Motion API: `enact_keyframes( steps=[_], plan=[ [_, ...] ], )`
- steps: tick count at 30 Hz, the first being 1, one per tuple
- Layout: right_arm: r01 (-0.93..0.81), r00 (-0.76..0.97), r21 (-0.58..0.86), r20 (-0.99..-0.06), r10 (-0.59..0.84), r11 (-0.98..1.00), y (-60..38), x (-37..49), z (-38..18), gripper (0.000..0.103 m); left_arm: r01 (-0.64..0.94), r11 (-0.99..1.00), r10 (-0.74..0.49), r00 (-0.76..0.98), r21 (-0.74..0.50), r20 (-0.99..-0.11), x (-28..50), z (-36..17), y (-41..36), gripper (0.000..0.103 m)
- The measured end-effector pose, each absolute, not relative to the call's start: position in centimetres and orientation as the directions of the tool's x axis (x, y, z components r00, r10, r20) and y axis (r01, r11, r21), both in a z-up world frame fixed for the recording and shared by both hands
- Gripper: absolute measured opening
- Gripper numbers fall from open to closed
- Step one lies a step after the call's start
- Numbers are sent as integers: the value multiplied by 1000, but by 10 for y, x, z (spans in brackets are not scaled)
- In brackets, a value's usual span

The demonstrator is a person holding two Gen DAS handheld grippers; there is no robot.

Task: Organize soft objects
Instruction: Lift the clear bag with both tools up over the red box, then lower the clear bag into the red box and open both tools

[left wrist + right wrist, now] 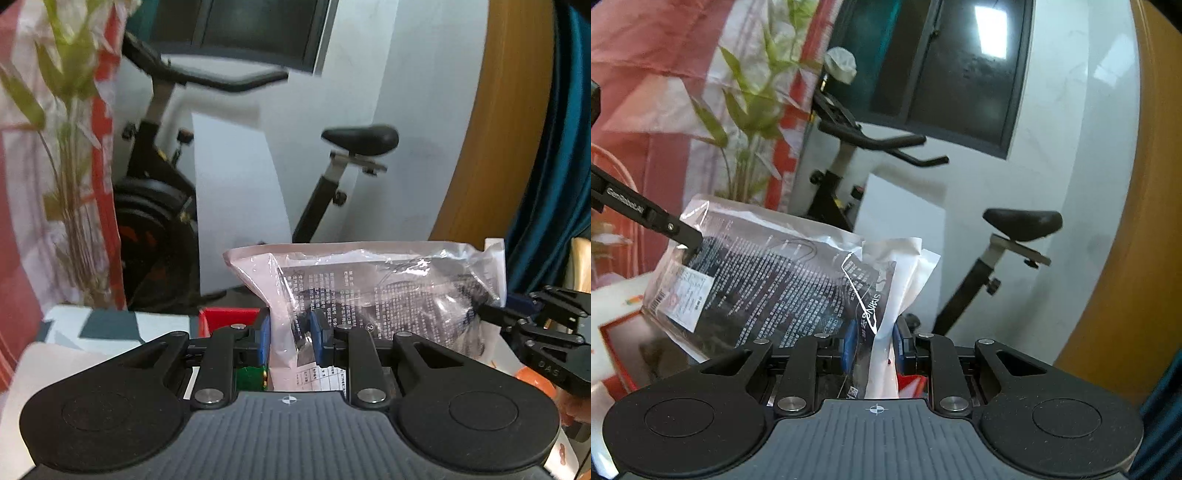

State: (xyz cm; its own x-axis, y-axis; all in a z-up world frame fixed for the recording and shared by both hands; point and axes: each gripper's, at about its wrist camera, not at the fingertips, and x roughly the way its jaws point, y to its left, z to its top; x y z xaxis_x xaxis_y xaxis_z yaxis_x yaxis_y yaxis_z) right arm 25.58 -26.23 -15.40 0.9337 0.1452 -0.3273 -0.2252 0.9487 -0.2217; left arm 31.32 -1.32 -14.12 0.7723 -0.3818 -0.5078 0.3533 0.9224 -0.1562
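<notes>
The printed text on the clear plastic bag [369,291] is too small to read in either wrist view, and creased film and glare hide what the bag contains. The exercise bike [162,206] and the leafy plant [66,110] are smeared by blur, the plant's top cut by the frame edge. Only a corner of a red bin [229,319] shows past the left gripper [290,332], its contents hidden.

glossy crinkled clear plastic bag [369,288]; matt black gripper [290,339]
</notes>
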Motion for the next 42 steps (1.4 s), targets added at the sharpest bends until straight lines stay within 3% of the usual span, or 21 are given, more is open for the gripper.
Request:
enact_keyframes(
  steps=[20, 27, 33, 37, 42],
  plan=[
    [-219, 925, -344, -370, 83, 913, -244, 310, -194, 18, 338, 933, -334, 697, -120, -634, 371, -189, -20, 24],
    [-252, 912, -320, -393, 114, 913, -245, 311, -186, 18, 323, 931, -355, 684, -172, -637, 374, -193, -12, 24],
    [-278, 923, -346, -356, 149, 896, -240, 308, -180, 18, 294, 945, -322, 769, -141, -553, 373, -174, -8, 24],
    [-294, 916, -405, -379, 133, 866, -228, 311, -192, 18, 298, 949, -301, 746, -106, -595, 374, -181, -8, 24],
    [-338, 882, -378, -446, 150, 862, -231, 312, -202, 18, 331, 941, -303, 724, -73, -620, 364, -188, -6, 24]
  ],
)
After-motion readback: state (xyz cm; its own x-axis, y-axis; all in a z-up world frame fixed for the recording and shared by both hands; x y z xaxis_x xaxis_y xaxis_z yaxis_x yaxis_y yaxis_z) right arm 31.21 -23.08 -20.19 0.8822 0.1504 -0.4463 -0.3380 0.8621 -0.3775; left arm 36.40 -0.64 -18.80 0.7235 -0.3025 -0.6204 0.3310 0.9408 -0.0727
